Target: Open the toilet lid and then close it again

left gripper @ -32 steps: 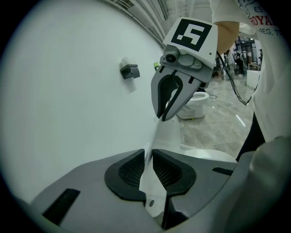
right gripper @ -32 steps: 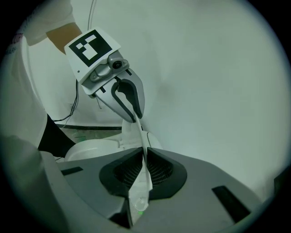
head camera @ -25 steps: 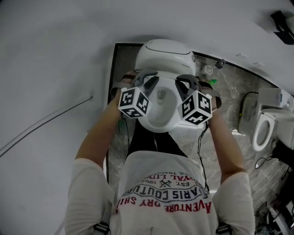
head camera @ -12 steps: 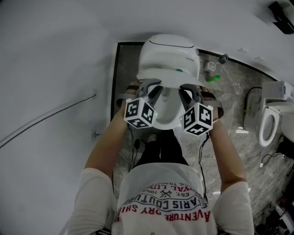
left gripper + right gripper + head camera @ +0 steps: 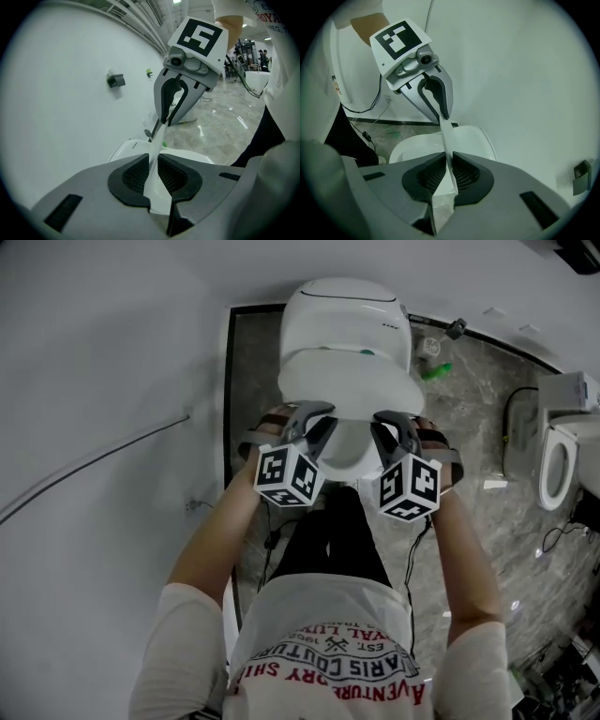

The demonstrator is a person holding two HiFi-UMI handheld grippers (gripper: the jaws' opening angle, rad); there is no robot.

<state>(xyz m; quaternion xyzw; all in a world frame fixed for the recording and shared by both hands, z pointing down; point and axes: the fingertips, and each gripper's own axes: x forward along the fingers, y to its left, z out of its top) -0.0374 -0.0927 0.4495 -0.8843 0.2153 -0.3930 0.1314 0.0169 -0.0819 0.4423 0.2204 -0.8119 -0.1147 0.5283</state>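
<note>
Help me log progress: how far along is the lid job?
Opening looks done. In hand: the left gripper and right gripper pinch the lid's front edge, lower over the bowl than a second ago. Remaining: lowering it fully, letting go.

Marbled floor [image 5: 478,427], white toilet [image 5: 345,320] on it, small green object [image 5: 434,371]

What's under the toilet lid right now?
Only the front of the bowl rim shows below the tilted toilet lid; the rest of the bowl is covered by it.
</note>
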